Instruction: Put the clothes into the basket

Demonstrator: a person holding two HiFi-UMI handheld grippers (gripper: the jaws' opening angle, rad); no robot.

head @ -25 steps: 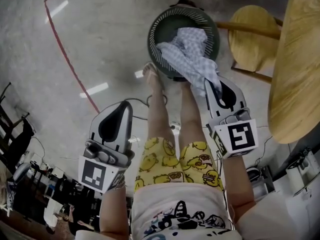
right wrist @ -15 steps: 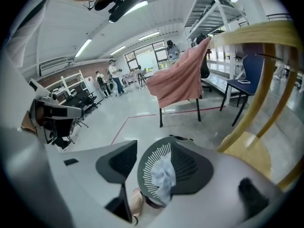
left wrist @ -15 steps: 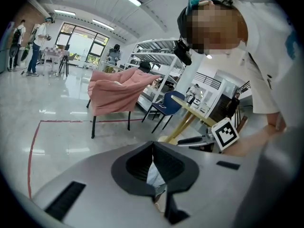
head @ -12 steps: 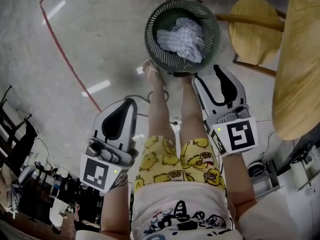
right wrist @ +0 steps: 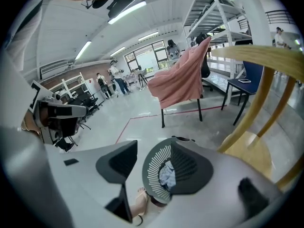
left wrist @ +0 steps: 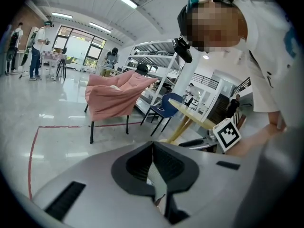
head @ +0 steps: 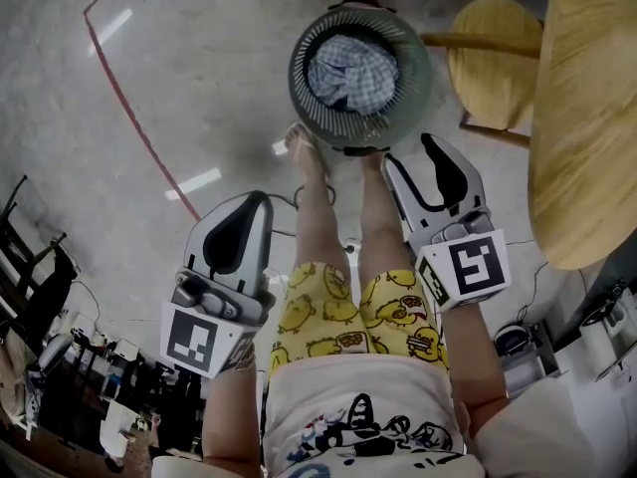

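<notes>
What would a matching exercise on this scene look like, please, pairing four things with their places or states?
Things
1. left gripper
2. round yellow wooden stool
3. blue-and-white checked cloth
4. right gripper

Places or states
A. bunched inside the round dark green slatted basket
B. jaws together
C. standing beside that basket
D. jaws apart, nothing between them

Pairs: 1-B; 2-C; 3-A; 4-D.

The right gripper's jaws have just been opening.
</notes>
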